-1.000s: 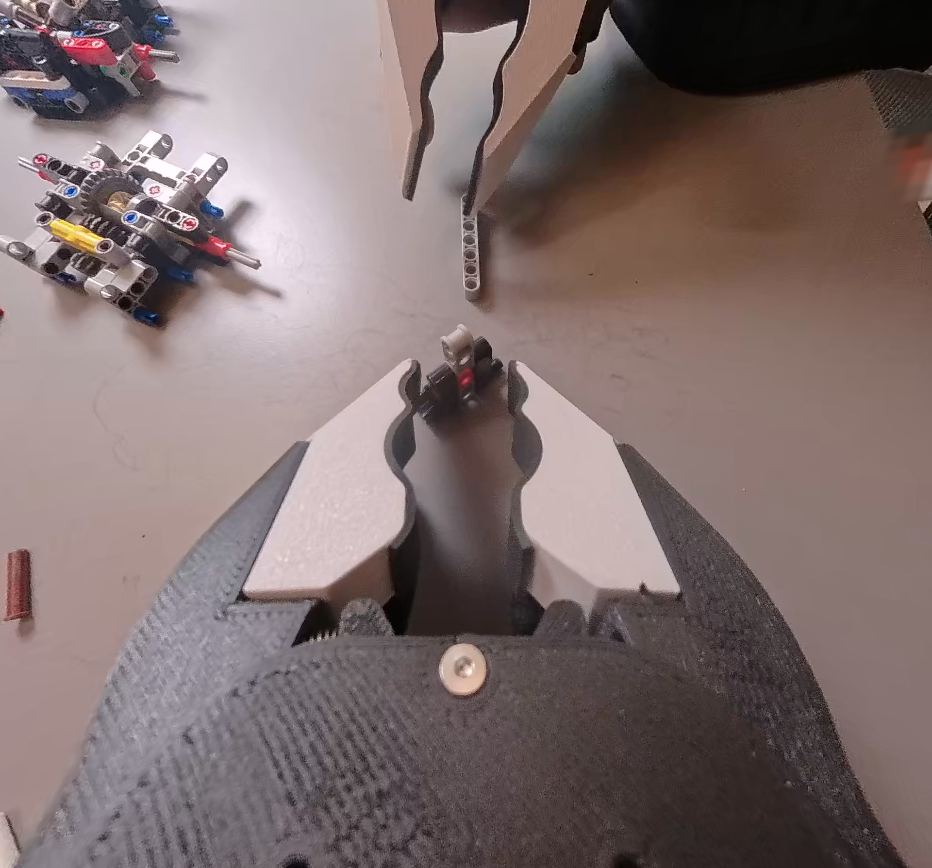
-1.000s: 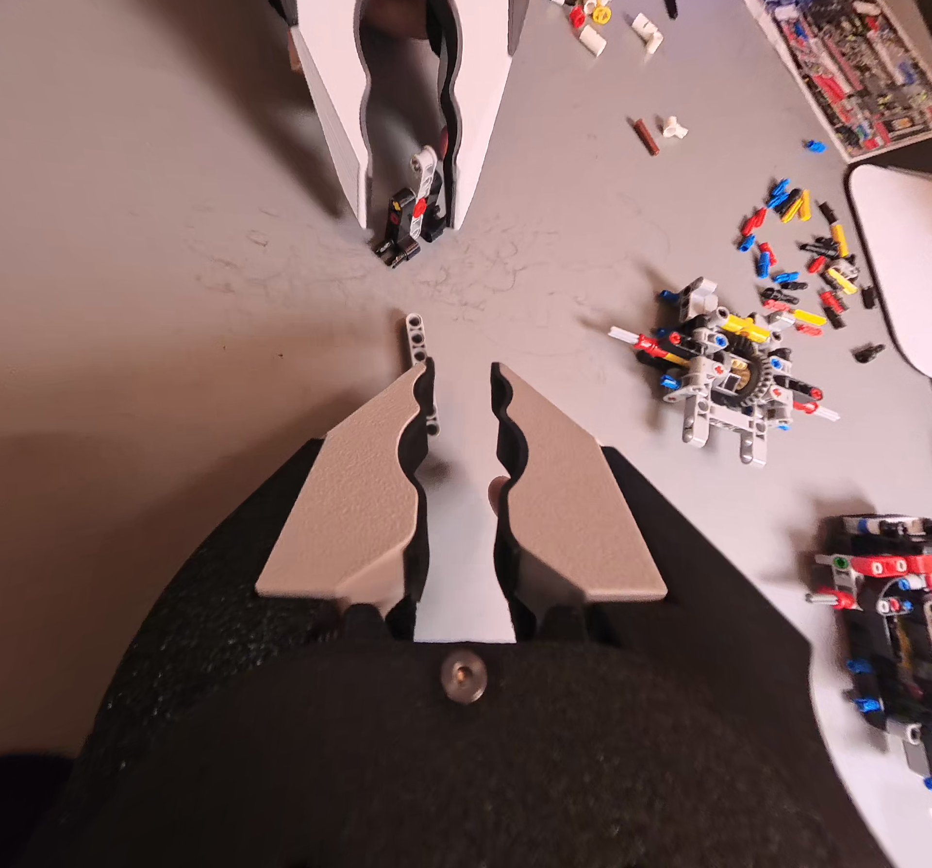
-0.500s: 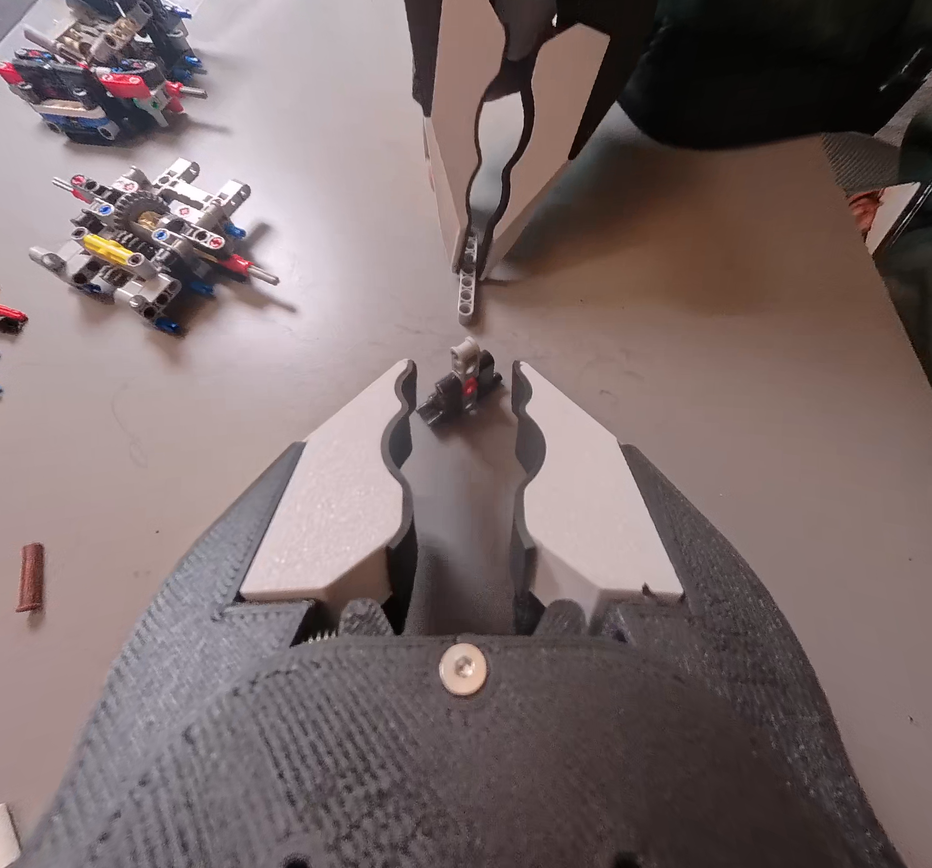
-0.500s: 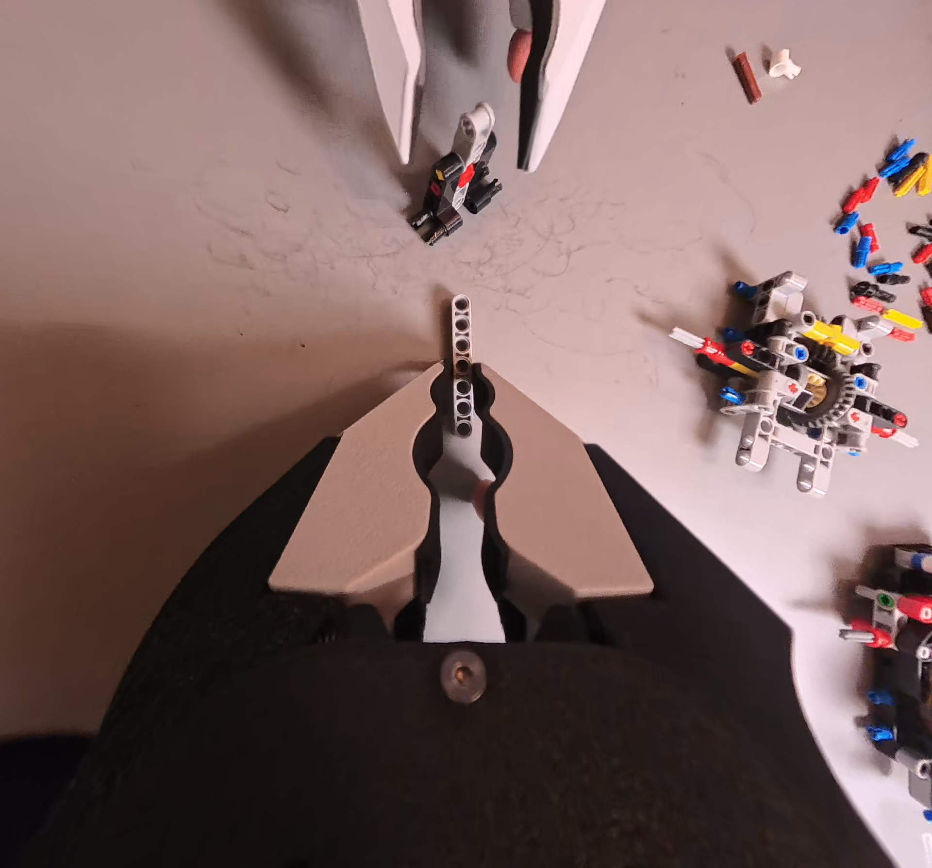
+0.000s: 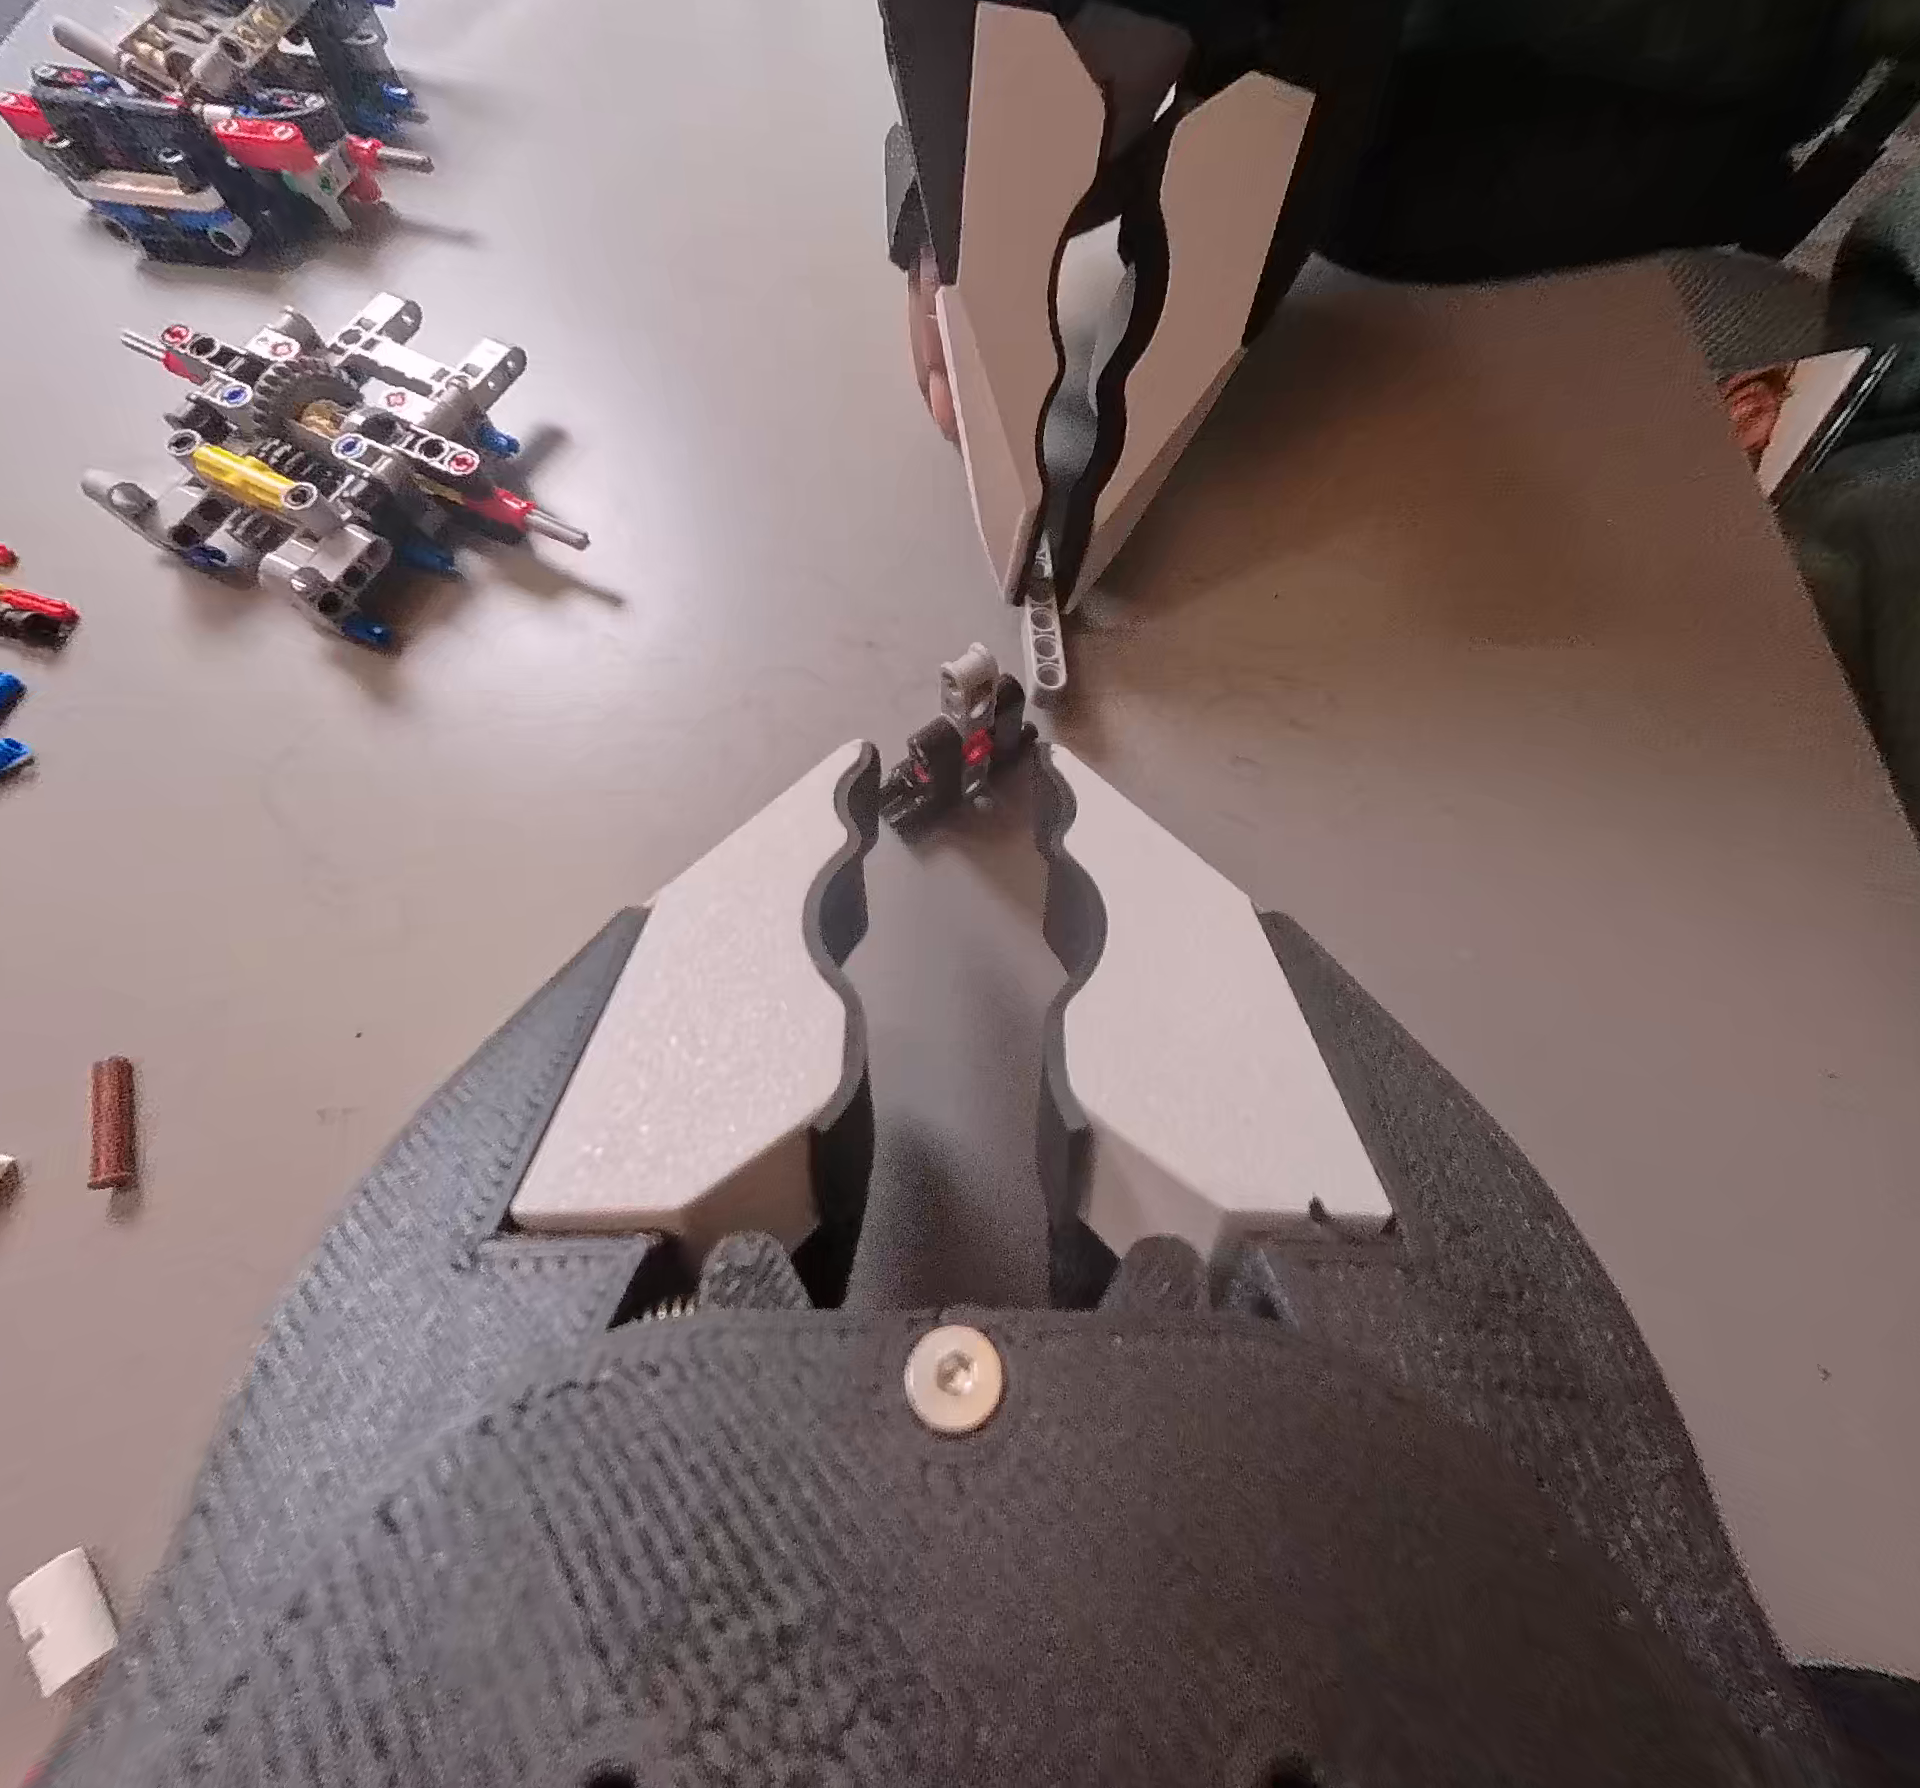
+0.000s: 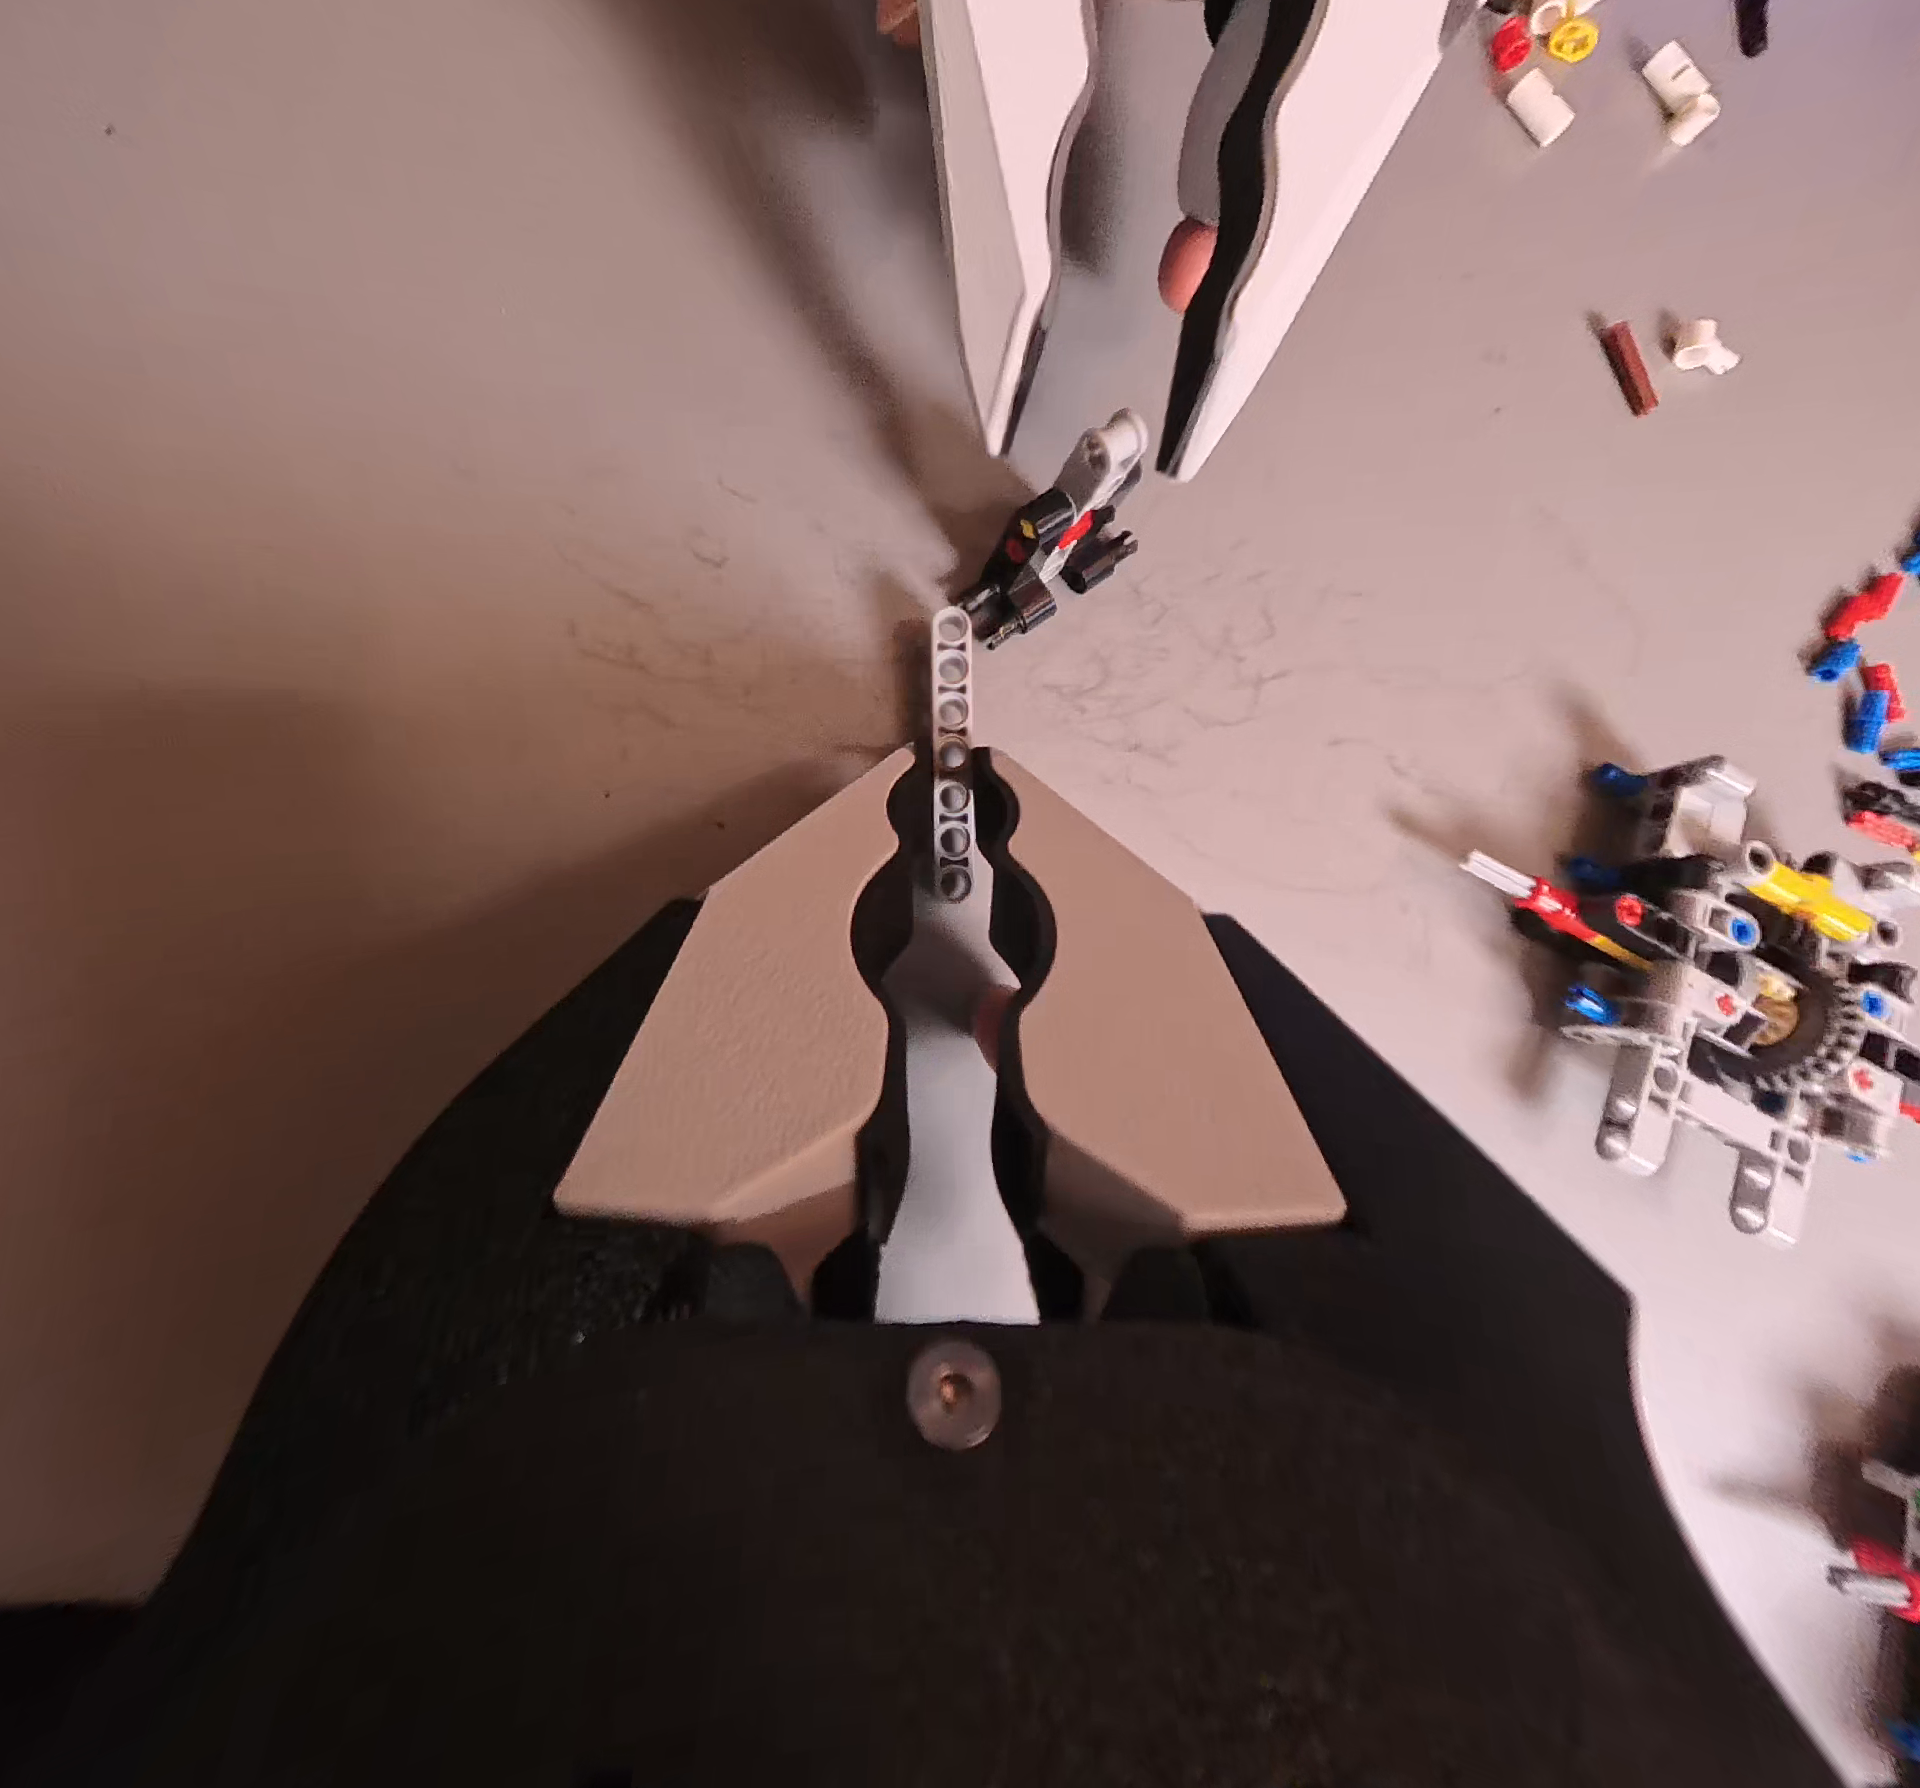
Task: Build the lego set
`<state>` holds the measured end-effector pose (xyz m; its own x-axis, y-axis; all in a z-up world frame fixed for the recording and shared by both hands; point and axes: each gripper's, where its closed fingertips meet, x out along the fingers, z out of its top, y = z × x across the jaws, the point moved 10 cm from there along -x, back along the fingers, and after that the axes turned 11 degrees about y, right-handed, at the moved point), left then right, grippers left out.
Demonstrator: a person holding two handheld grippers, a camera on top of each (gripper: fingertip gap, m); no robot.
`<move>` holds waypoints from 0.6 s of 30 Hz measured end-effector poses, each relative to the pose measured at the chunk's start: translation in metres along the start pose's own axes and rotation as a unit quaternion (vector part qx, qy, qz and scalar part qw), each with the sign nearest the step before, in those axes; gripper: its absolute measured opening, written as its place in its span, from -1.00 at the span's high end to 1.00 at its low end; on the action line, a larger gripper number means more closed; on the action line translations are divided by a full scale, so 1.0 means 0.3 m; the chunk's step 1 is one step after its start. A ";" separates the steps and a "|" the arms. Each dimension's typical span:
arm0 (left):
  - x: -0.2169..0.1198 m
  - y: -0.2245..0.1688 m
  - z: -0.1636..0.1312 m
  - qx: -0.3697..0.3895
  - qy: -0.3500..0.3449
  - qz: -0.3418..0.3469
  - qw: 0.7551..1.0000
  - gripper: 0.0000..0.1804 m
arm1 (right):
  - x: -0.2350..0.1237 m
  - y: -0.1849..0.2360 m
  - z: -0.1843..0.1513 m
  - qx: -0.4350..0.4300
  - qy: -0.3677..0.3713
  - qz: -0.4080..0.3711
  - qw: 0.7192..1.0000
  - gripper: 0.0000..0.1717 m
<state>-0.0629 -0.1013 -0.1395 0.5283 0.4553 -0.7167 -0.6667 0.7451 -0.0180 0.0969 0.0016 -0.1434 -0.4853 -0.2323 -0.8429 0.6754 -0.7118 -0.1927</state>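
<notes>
Left claw (image 5: 951,762), pale grey fingers on black textured plastic body, spread wide just above grey bench (image 5: 1455,803). Small black plastic brick assembly w/ red pins and light grey connector on top (image 5: 961,741) standing on bench betw. the fingertips, close to left pad; pads not pressing it, gap visible on the right side. Just beyond, white studless beam w/ row of round holes (image 5: 1044,642), near end almost touching the assembly.

Right claw (image 6: 948,762), beige fingers on black body, pinching the white beam (image 6: 951,741) approx. mid-length: pads closed on both its sides, four holes sticking out past the tips toward the black assembly (image 6: 1049,543), rest lying back betw. the fingers. In left wrist view, right claw (image 5: 1049,585) coming down steeply from the top, tips at bench level, person's dark sleeve (image 5: 1558,24) behind.

Farther left in left wrist view: brown ribbed plastic tube (image 5: 111,1120) lying alone; grey-and-black geared brick module w/ yellow connector, blue and red pins (image 5: 312,450); beyond it, larger black, red and blue brick chassis (image 5: 208,107). In right wrist view, loose small pins, red, blue, yellow, white (image 6: 1558,3), scattered far right.
</notes>
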 end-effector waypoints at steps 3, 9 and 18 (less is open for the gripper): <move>0.022 -0.007 0.001 0.009 0.017 0.005 1.000 0.72 | 0.008 -0.009 0.017 -0.017 0.010 0.007 1.000 0.93; 0.035 -0.009 -0.001 0.008 0.025 0.009 1.000 0.70 | 0.025 -0.009 0.037 -0.060 0.021 -0.012 0.998 0.93; 0.051 -0.012 0.013 0.025 0.016 0.040 0.999 0.66 | 0.016 0.001 0.027 -0.077 -0.005 -0.044 0.996 0.94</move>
<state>-0.0505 -0.0950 -0.1475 0.4573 0.4989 -0.7361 -0.6778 0.7314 0.0747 0.0903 -0.0052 -0.1435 -0.5521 -0.1805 -0.8140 0.7062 -0.6202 -0.3415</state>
